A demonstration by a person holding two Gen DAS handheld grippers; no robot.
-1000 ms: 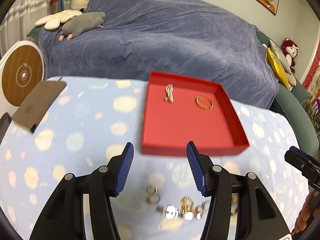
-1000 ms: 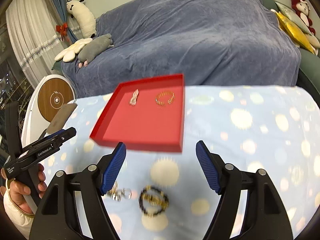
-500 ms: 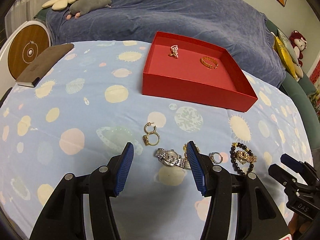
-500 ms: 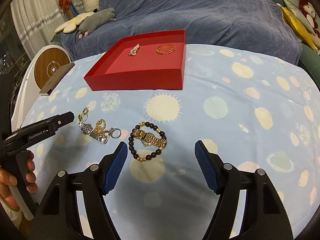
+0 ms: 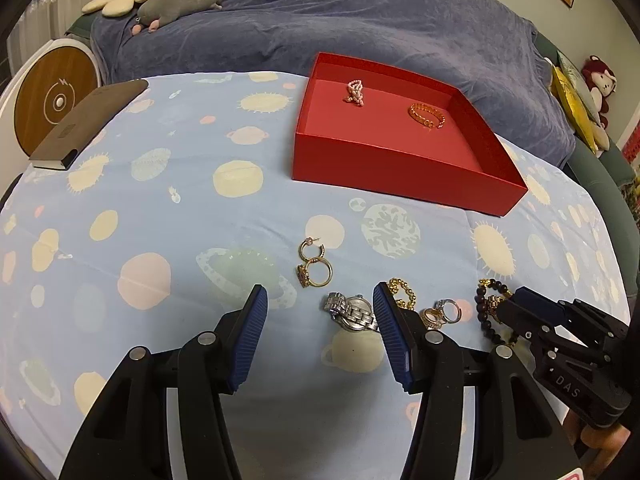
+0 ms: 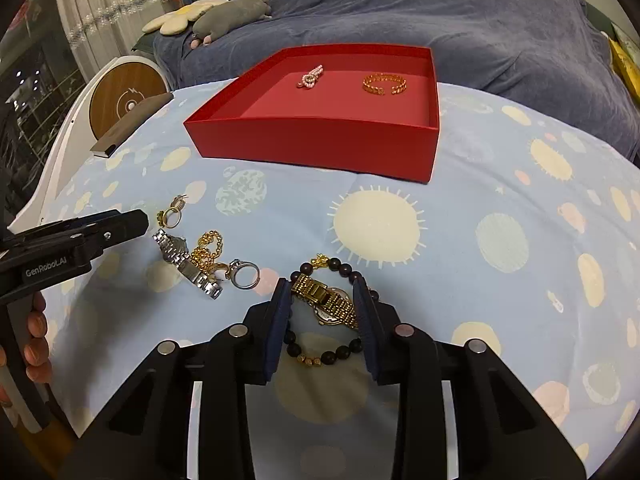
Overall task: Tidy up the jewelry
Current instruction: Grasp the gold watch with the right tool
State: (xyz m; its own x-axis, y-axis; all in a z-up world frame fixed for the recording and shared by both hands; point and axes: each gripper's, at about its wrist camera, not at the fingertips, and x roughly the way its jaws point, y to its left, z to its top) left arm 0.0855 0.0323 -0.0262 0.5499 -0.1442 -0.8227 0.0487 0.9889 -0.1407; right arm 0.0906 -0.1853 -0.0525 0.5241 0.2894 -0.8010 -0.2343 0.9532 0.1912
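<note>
Behind the table, a blue-grey blanket (image 6: 440, 12) is draping a sofa. On the planet-print tablecloth (image 6: 520, 200) a red tray (image 6: 320, 140) is sitting toward the far edge, holding a pink bead piece (image 6: 310, 77) and a gold ring bracelet (image 6: 385, 83). Near the front edge, the right gripper (image 6: 322, 296) has just been closing its jaws around a gold watch (image 6: 326, 300) lying inside a dark bead bracelet (image 6: 344, 270); whether the pads are pressing it I cannot tell. The left gripper (image 5: 318, 304) is hovering spread beside a silver watch (image 5: 352, 314).
</note>
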